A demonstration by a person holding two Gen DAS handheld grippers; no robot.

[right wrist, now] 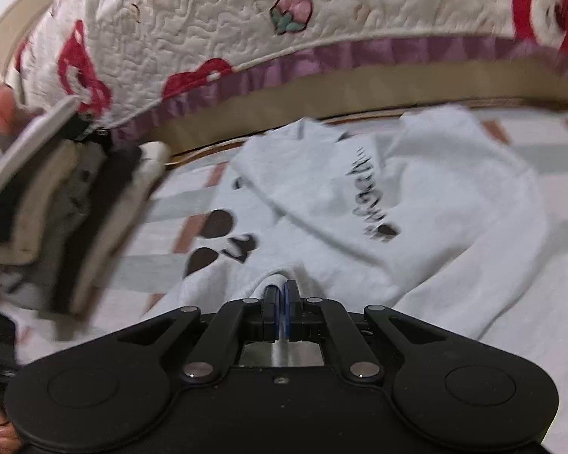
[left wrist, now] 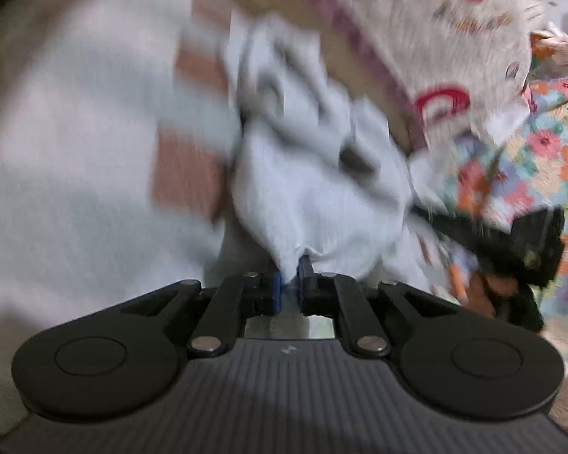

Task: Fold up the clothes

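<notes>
A white garment (right wrist: 416, 204) with dark printed shapes and lettering lies rumpled on a pale sheet with brown and grey stripes. My right gripper (right wrist: 282, 295) is shut on a fold of its near edge, blue pads pressed together. In the left wrist view the same white garment (left wrist: 314, 189) hangs bunched and blurred ahead, and my left gripper (left wrist: 289, 276) is shut on a pinch of its cloth. The other gripper (left wrist: 526, 249) shows as a black body at the right. The left gripper's body (right wrist: 68, 212) appears blurred at the left of the right wrist view.
A cream quilt (right wrist: 208, 30) with red shapes and a purple border drapes over a tan edge (right wrist: 322, 102) beyond the garment. A flowered cloth (left wrist: 549, 143) in many colours lies at the right. The striped sheet (right wrist: 193, 204) spreads under the garment.
</notes>
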